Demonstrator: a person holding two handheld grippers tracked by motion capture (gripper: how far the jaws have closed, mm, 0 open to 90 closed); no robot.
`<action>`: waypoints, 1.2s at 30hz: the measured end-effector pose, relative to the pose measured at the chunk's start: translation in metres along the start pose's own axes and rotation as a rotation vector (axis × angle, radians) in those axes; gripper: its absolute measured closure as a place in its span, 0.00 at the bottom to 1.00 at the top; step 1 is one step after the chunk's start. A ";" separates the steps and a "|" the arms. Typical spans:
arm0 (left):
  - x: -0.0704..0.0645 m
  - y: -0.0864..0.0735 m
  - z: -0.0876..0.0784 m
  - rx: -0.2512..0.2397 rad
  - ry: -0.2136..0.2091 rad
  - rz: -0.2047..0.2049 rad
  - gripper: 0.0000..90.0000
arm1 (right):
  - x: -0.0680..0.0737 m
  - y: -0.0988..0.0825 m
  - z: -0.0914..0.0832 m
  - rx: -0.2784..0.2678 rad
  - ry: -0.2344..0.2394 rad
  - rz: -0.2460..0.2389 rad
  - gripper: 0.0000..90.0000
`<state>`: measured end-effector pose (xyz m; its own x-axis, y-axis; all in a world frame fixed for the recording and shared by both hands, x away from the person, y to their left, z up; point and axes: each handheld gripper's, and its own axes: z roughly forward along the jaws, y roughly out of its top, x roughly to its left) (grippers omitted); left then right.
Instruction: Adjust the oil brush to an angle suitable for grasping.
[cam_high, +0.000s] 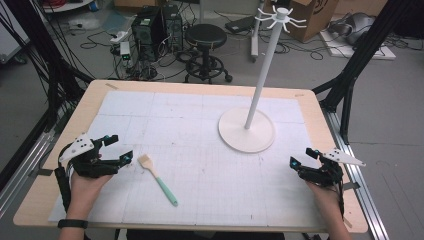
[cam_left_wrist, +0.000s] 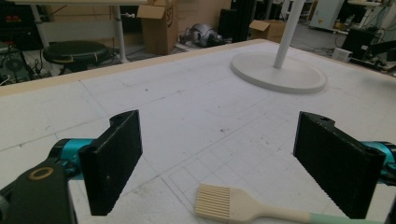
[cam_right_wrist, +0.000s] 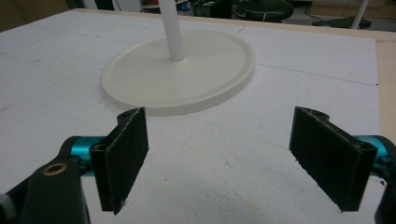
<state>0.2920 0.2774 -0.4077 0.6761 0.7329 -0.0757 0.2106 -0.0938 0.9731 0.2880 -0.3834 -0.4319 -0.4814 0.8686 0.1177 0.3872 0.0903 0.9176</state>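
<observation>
We read no legible writing, our left gripper (cam_high: 119, 148) gapes wide just left of the brush (cam_high: 157, 178), which lies flat, bristles toward the far-left, green handle toward us, while our right gripper (cam_high: 303, 157) gapes empty.

A small pastry brush with cream-coloured silicone bristles and a mint-green handle (cam_high: 157, 179) is lying flat on the white gridded mat, angled diagonally: bristle head pointing up-left toward the far side, handle end trailing down-right, nearer the table's front-left area.
</observation>
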 end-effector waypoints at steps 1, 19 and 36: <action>0.000 0.001 0.000 -0.002 -0.006 0.004 0.18 | -0.001 0.000 0.000 -0.003 0.000 0.000 0.20; -0.004 0.004 -0.007 0.010 -0.115 0.057 0.21 | -0.002 0.004 -0.006 -0.018 -0.023 -0.008 0.21; -0.024 -0.014 -0.012 0.108 -0.253 0.085 0.54 | -0.003 0.008 -0.009 -0.037 -0.044 -0.006 0.21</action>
<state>0.2645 0.2687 -0.4170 0.8462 0.5294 -0.0600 0.2107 -0.2292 0.9503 0.2856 -0.3901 -0.4218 -0.4485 0.8886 0.0964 0.3544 0.0778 0.9319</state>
